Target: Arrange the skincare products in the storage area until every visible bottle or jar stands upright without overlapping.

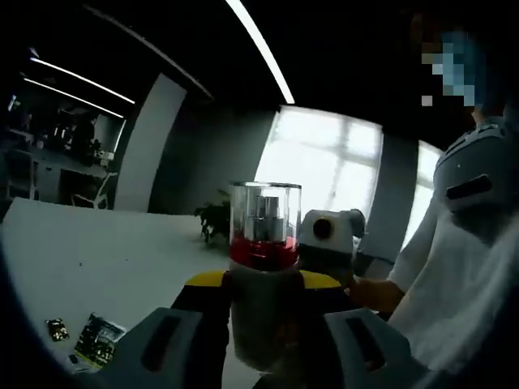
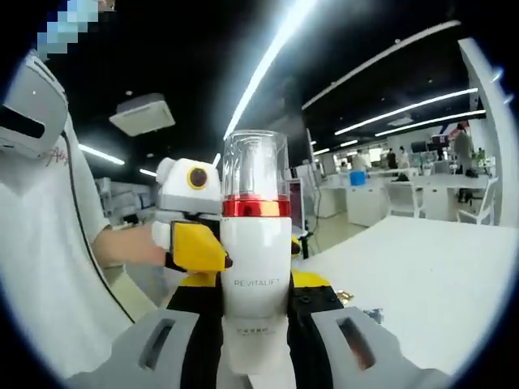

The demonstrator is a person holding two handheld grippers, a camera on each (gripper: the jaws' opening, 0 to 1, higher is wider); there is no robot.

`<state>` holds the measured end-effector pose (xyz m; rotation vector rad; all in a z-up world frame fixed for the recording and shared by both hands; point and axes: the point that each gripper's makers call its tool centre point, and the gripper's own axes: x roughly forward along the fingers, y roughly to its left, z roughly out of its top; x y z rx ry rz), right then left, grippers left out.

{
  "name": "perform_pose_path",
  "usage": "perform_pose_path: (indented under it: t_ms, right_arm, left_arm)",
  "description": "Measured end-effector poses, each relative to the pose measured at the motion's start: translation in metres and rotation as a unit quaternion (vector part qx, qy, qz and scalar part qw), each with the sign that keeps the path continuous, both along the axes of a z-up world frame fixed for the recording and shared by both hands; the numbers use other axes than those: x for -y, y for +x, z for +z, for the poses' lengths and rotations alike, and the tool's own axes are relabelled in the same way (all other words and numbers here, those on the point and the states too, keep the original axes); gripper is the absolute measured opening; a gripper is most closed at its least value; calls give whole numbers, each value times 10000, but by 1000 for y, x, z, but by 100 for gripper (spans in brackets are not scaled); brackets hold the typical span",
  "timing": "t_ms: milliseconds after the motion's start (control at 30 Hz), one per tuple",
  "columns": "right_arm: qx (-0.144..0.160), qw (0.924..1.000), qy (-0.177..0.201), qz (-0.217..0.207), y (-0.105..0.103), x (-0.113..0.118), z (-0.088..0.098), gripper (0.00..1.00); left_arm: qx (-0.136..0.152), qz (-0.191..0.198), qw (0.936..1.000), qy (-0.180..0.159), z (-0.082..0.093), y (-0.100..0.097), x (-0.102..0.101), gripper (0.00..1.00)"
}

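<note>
Above white table, both left gripper and right gripper clamp one pump bottle at twelve o'clock; uneven release could drop it.

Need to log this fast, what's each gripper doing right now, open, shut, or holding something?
Left gripper: shut on the white pump bottle, held upright.
Right gripper: shut on the same white pump bottle, from the opposite side.
</note>
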<state>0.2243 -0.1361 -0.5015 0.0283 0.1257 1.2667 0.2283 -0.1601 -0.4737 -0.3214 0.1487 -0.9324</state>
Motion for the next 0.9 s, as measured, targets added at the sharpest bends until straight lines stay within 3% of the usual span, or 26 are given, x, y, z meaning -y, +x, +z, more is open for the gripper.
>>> perform_pose_path:
  t_ms: [167,300,467,533,767,900]
  right_arm:
    - [187,9970,-317,-679,9,1,-10,29]
    - [456,9873,-517,-1429,17,0,-15,29]
    - [462,9733,-573,-2176,16,2,-22,29]
    - [422,9724,-514,-2236,14,1,-23,29]
    - [606,9720,-573,-2199,12,6,-21,30]
    - [679,9768,-495,-1971,11,6,-18,30]
  left_arm:
    - [-177,685,9975,31,-5,10,-1,27]
    - [-338,1445,9886,-261,-7,20,-7,27]
    - [-270,2182,9755,86,-14,27,-11,27]
    - [-183,2326,9723,170,-15,26,-12,26]
    - [-166,2023,9789,250,-14,22,-8,26]
    - [-162,1811,9832,175,-12,22,-8,26]
